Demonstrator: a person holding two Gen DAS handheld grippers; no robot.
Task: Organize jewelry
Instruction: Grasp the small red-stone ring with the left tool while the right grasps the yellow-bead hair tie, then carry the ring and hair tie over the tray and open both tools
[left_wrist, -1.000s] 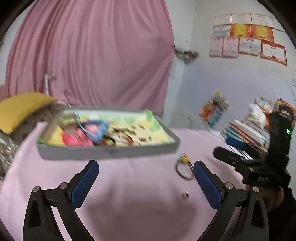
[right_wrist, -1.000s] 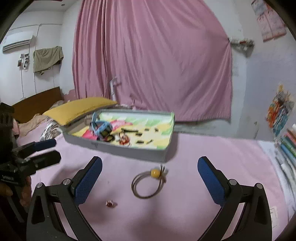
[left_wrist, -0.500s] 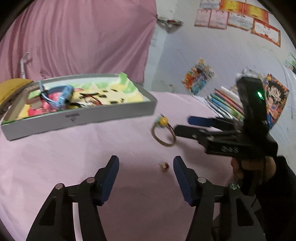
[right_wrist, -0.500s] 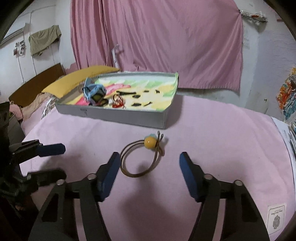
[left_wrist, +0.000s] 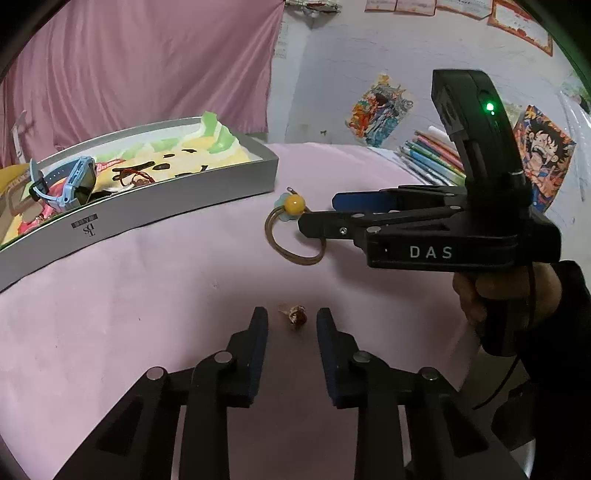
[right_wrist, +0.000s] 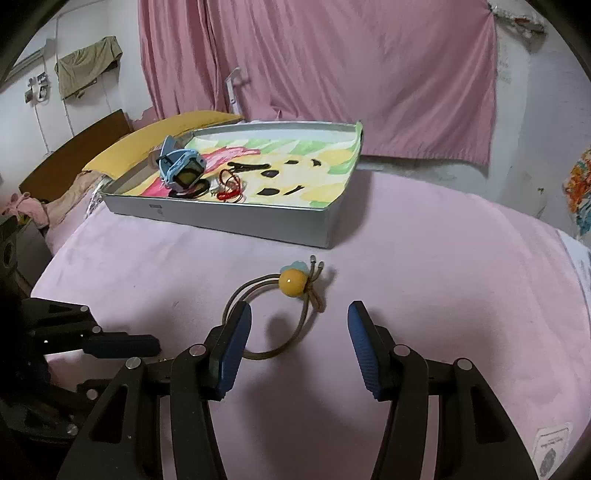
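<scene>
A small ring with a reddish stone (left_wrist: 294, 316) lies on the pink cloth, just ahead of and between the tips of my left gripper (left_wrist: 291, 318), which is open with a narrow gap. A brown hair tie with a yellow bead (right_wrist: 291, 282) lies ahead of my right gripper (right_wrist: 298, 314), which is open; its left finger (right_wrist: 236, 328) sits over the loop. The hair tie also shows in the left wrist view (left_wrist: 294, 205). A grey tray (right_wrist: 236, 221) behind holds a blue watch (right_wrist: 181, 170) and a red cord bracelet (right_wrist: 231, 186).
The right gripper (left_wrist: 321, 216) shows in the left wrist view, beside the hair tie. Books and pencils (left_wrist: 436, 155) lie at the table's right edge. A yellow pillow (right_wrist: 155, 131) and pink curtain (right_wrist: 314, 62) are behind the tray.
Both grippers have moved down and forward toward the cloth and narrowed. The left has closed in around the ring; the right has reached the hair tie.
</scene>
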